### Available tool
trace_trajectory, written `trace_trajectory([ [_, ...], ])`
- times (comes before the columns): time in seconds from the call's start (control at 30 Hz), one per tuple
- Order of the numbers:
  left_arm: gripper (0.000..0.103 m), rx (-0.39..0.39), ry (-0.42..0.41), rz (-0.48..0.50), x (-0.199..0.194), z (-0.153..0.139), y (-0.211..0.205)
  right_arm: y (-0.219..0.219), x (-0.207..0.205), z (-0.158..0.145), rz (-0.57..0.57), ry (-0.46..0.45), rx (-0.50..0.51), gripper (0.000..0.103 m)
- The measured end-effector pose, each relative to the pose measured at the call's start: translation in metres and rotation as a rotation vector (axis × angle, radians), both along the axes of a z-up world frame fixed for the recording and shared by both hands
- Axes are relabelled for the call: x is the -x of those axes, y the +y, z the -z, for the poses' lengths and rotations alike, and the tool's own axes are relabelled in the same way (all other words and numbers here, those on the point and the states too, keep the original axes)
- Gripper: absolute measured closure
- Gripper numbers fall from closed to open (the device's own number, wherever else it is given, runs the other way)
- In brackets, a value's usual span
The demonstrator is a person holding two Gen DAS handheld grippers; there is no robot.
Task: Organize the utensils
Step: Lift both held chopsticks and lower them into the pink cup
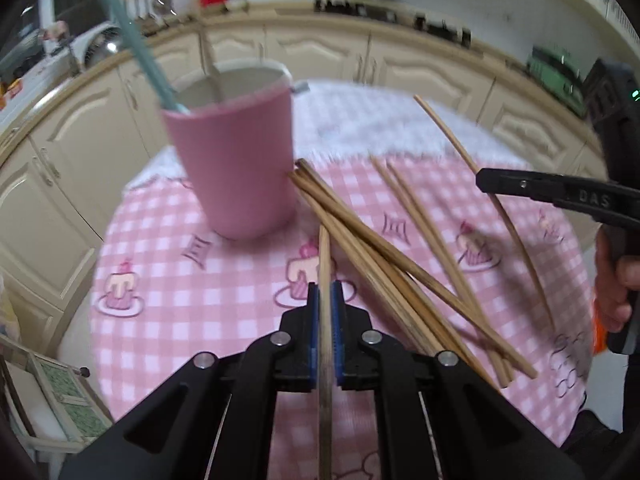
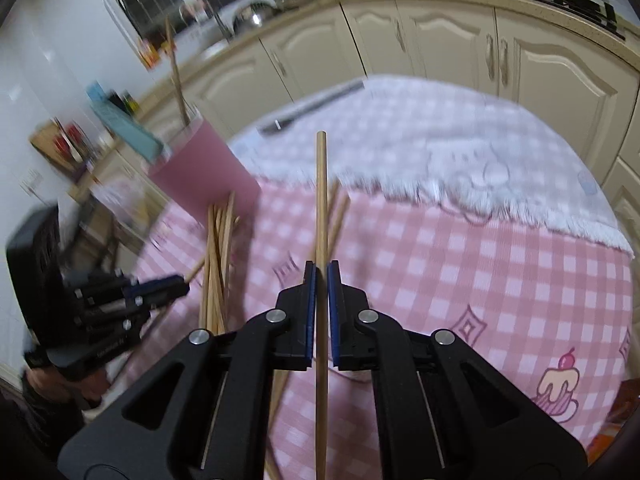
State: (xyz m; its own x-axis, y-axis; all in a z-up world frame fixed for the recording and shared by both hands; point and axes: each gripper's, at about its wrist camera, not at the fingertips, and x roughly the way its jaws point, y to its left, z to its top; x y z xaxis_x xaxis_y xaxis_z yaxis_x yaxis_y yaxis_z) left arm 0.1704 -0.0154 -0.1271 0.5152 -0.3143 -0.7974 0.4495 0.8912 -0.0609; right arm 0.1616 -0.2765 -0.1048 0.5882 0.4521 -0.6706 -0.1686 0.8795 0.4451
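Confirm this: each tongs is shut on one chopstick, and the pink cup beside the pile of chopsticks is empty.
Not empty. The left wrist view shows the pink cup holding a teal utensil and a chopstick. The rest holds: left tongs and right tongs each grip one chopstick, beside the pile.

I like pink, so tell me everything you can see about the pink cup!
The pink cup is a smooth, plastic-looking tumbler, pale inside, wider at the rim. It stands upright on the pink checked tablecloth. A teal utensil handle and a wooden chopstick lean out of it. Loose chopsticks lie with their ends at its base.
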Motion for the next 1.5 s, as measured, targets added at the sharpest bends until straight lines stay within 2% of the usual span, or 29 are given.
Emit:
trace_trajectory([
  [0.2, 0.098, 0.15, -0.184, -0.039, 0.023, -0.034, 0.026, -0.005, 0.0, -0.019, 0.027, -0.091, -0.08, 0.097],
  [0.37, 0.098, 0.192, -0.2, -0.083, 0.017, -0.04, 0.032, 0.0, 0.0, -0.026, 0.024, -0.108, -0.089, 0.097],
  [0.53, 0.098, 0.279, -0.312, -0.092, 0.029, -0.063, 0.037, 0.005, 0.0, -0.041, 0.02, -0.154, -0.098, 0.097],
  [0.67, 0.097, 0.395, -0.405, -0.114, 0.025, -0.094, 0.044, 0.013, -0.007, -0.062, 0.005, -0.221, -0.114, 0.097],
  [0.77, 0.097, 0.515, -0.518, -0.133, 0.018, -0.126, 0.053, 0.023, -0.016, -0.085, -0.001, -0.301, -0.134, 0.097],
  [0.97, 0.097, 0.639, -0.688, -0.199, -0.009, -0.161, 0.054, 0.041, -0.048, -0.129, 0.0, -0.445, -0.211, 0.097],
  [1.1, 0.097, 0.646, -0.778, -0.246, -0.027, -0.166, 0.045, 0.056, -0.073, -0.148, 0.005, -0.523, -0.235, 0.097],
  [1.23, 0.097, 0.627, -0.776, -0.29, -0.056, -0.158, 0.04, 0.073, -0.094, -0.148, -0.004, -0.548, -0.212, 0.097],
  [1.5, 0.097, 0.581, -0.765, -0.328, -0.086, -0.138, 0.037, 0.091, -0.123, -0.123, -0.02, -0.535, -0.211, 0.097],
])
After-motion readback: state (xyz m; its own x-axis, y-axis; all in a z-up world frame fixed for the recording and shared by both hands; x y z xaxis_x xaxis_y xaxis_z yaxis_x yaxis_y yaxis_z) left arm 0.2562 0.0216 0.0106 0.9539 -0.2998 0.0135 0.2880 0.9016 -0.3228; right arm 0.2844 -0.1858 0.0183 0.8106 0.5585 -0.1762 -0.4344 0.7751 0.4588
